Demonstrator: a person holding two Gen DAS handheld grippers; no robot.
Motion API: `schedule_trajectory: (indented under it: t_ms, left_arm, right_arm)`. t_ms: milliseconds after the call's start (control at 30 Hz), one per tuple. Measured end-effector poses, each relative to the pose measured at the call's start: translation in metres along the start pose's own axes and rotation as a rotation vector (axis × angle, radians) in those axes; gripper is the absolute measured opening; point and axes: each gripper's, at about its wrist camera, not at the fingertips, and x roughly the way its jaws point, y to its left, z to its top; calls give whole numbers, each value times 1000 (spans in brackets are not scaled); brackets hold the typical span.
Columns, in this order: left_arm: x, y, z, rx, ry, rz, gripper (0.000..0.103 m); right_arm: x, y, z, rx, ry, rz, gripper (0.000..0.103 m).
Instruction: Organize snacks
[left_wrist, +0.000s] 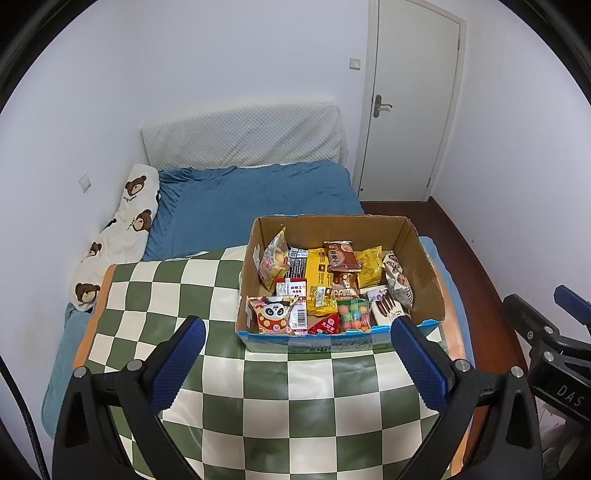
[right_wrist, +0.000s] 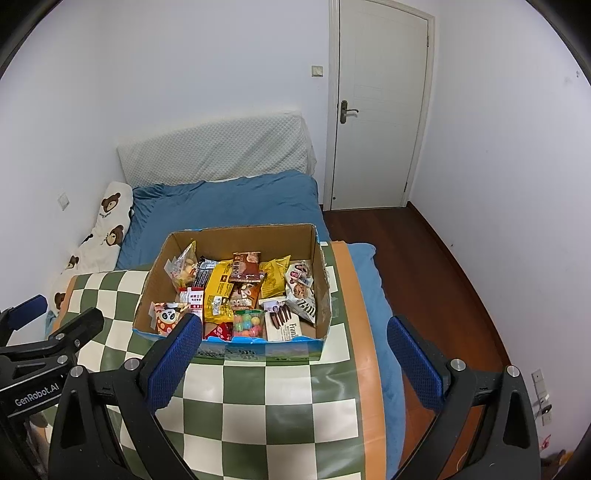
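Note:
A cardboard box (left_wrist: 421, 258) (right_wrist: 155, 280) full of several snack packets stands on a green-and-white checked cloth (left_wrist: 258, 398) (right_wrist: 266, 406). Inside are a panda packet (left_wrist: 271, 314) (right_wrist: 166, 319), a yellow packet (left_wrist: 319, 280) (right_wrist: 218, 291), a brown packet (left_wrist: 341, 256) (right_wrist: 245, 267), a bag of coloured balls (left_wrist: 354, 315) (right_wrist: 249, 323) and a cookie bag (left_wrist: 397, 282) (right_wrist: 301, 291). My left gripper (left_wrist: 297, 328) is open and empty, held short of the box's near wall. My right gripper (right_wrist: 293, 326) is open and empty, near the box's front right corner.
The cloth covers a surface on a bed with a blue sheet (left_wrist: 240, 199) (right_wrist: 221, 203). A bear-print pillow (left_wrist: 118, 229) (right_wrist: 107, 225) lies along the left wall. A white door (left_wrist: 410, 110) (right_wrist: 380, 110) and a wooden floor (right_wrist: 424, 266) are to the right.

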Motion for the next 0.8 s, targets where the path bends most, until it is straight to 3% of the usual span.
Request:
schedule_trajectory:
  t_ms: [800]
  left_arm:
    - [-8, -2, 3, 2, -15, 0, 103]
  right_arm:
    - [-11, -2, -4, 21, 1, 5, 102]
